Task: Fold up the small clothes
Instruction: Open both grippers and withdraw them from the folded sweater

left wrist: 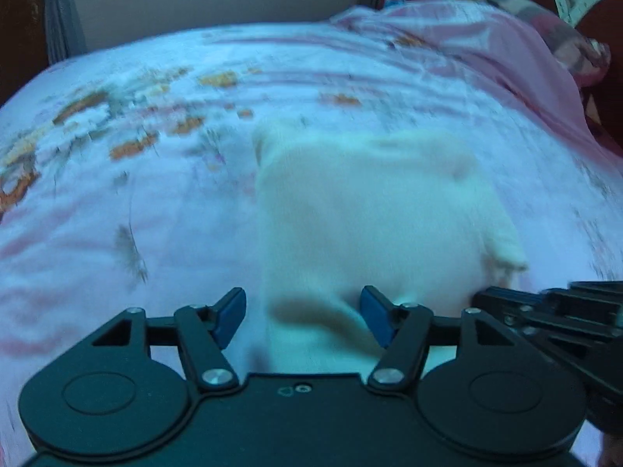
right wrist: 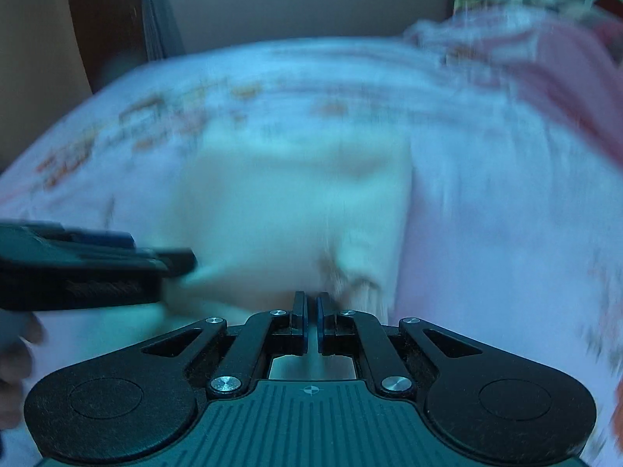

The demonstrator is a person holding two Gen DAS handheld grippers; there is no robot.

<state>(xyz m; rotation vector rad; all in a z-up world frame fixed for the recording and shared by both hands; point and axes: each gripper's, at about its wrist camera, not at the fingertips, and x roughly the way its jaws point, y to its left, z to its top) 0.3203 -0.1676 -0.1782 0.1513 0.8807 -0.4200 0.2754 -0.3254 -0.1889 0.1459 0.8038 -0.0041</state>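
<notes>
Lying flat on the bed, the small white garment (left wrist: 370, 210) sits in the middle of a pale floral bedsheet (left wrist: 136, 202), with a pink blanket (left wrist: 486, 54) bunched toward the far right. The left tool (left wrist: 303, 317) hangs over the garment's near edge with its blue pads (left wrist: 229, 315) spread wide apart, one on either side of the cloth's near left corner, gripping nothing. The right tool (right wrist: 310, 321) has its pads drawn almost together, just a thin slit between them, right at the garment's near right edge; motion blur is heavy here, so whether any cloth is pinched between them cannot be told. Each tool shows at the side of the other's view, close beside it. A curtain (right wrist: 155, 11) hangs behind the bed.
</notes>
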